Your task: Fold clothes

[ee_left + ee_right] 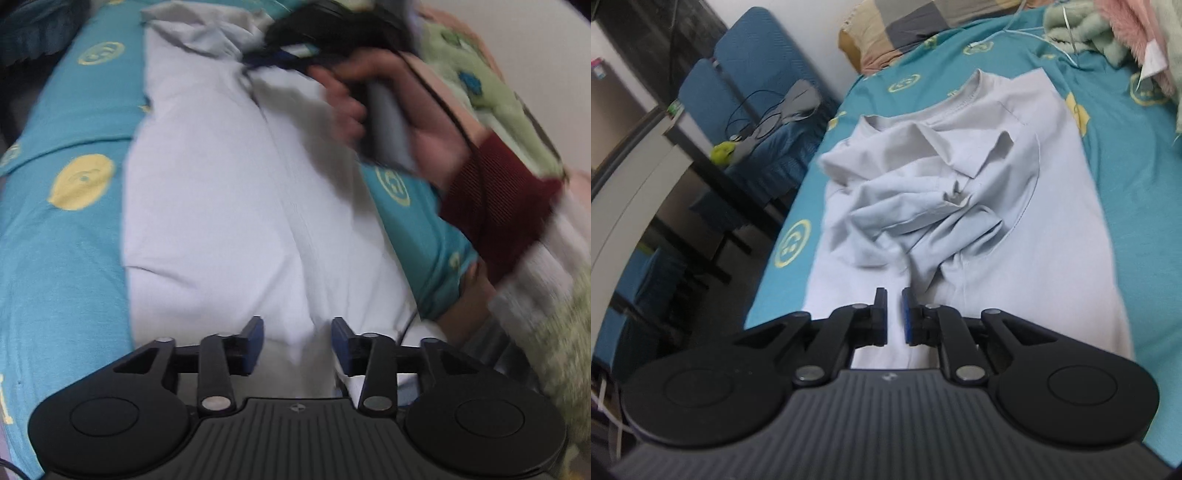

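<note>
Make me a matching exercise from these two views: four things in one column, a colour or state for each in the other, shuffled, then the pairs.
Things
1. T-shirt
2. Bed sheet
3. Left claw
4. Sleeve cuff on the wrist

Colours or states
A. dark red
B. open, with pale fabric between its fingers
C. teal with yellow round prints
D. pale grey, crumpled in the upper part

Pairs: 1-D, 2-C, 3-B, 4-A

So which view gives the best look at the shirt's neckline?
The right wrist view: the shirt lies lengthwise on the bed sheet, and its stitched collar is sharp at the far end. The left wrist view shows mostly plain shirt body, with the far end blurred and partly hidden behind the right gripper.
</note>
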The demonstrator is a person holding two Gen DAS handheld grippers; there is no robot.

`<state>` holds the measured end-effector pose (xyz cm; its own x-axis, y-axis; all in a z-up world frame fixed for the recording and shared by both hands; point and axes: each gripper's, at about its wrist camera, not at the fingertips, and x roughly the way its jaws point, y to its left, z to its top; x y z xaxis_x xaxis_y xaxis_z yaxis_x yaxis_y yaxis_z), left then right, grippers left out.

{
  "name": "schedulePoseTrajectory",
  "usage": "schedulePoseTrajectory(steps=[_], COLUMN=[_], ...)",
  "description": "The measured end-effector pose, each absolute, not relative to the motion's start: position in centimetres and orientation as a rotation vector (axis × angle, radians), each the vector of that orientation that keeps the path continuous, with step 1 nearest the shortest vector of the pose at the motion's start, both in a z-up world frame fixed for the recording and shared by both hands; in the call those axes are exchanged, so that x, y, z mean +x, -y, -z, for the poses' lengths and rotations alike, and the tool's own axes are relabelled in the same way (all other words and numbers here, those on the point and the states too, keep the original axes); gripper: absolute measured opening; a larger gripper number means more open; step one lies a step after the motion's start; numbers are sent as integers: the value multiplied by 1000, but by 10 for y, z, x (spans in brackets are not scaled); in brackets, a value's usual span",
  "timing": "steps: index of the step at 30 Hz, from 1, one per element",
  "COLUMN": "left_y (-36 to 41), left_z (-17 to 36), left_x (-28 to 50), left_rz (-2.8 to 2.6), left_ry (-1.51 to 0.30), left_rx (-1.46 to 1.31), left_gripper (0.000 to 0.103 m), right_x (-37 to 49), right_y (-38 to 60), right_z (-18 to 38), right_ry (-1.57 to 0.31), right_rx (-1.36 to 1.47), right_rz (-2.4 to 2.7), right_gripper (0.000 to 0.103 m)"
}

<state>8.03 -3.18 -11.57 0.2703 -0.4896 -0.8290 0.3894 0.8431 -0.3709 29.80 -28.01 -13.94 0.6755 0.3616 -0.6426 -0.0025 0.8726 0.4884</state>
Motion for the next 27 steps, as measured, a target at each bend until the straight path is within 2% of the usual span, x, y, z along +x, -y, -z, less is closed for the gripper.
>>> schedulePoseTrajectory(steps=[1,2,3,4,6,9,14,17,22,27], left_y=[24,17,10,4,-6,-16,-20,-20,-20,-22], left_z=[113,112,112,113,117,124,140,148,154,157], left_x=[83,87,92,96,103,110,120,124,122,124], left_rz=[557,524,492,456,397,369,338,369,396,423], left_ry=[-1121,-1103,-1090,-1081,-1074,-1086,-1135,-1163,-1181,-1201], left_rx=[-112,-122,-131,-143,-155,-175,-170,-193,-219,-246], left_gripper=[70,75,74,74,75,77,77,77,75,74], right_x=[286,273,257,240,202,147,92,96,116,114], right_y=[281,283,286,290,299,313,340,337,325,323], right_z=[130,119,110,103,92,90,117,123,156,159], right_ry=[-809,-804,-795,-785,-790,-856,-969,-990,-1154,-1161], right_rx=[466,457,453,453,456,492,656,652,579,582], right_rz=[-213,-208,-204,-202,-183,-135,76,94,142,163], right_gripper=[31,38,52,62,70,70,71,70,69,69])
